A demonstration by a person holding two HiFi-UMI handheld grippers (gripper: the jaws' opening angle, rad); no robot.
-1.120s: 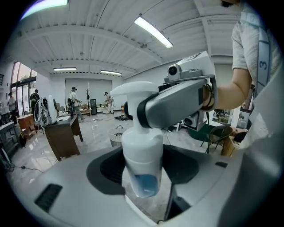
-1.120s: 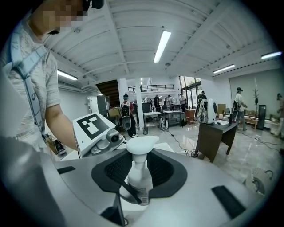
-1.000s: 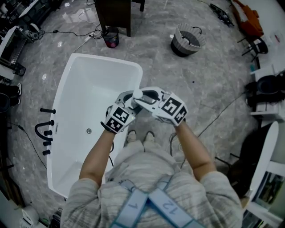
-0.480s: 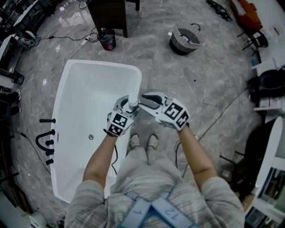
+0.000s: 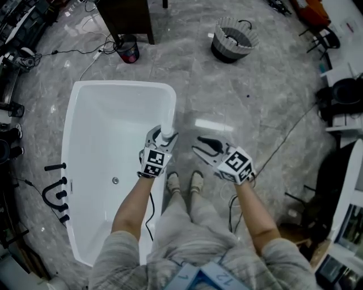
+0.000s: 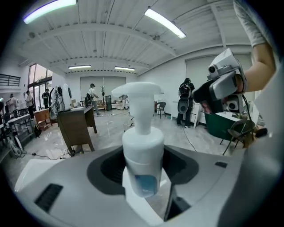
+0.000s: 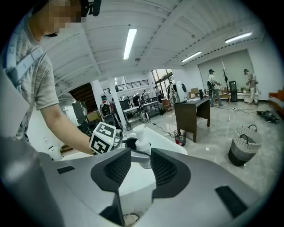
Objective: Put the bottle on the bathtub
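A white pump bottle [image 5: 167, 133] [image 6: 142, 150] stands upright between the jaws of my left gripper [image 5: 161, 139] [image 6: 143, 179], which is shut on its body. It hangs over the right rim of the white bathtub [image 5: 108, 127], near the tub's far corner. My right gripper [image 5: 199, 146] [image 7: 141, 166] is off to the bottle's right, apart from it, open with nothing between its pads. In the right gripper view the bottle [image 7: 141, 148] and the left gripper's marker cube [image 7: 103, 137] show beyond the jaws, over the bathtub [image 7: 171, 144].
Black tap fittings [image 5: 55, 190] stand on the floor left of the tub. A wicker basket [image 5: 231, 38], a dark desk [image 5: 127, 17] and a red bin [image 5: 127, 50] lie beyond it. Cables cross the marble floor. The person's feet [image 5: 182, 182] are by the tub's right side.
The right gripper has let go of the bottle and drawn away to the right. The left gripper keeps the bottle and has shifted slightly toward the tub rim.
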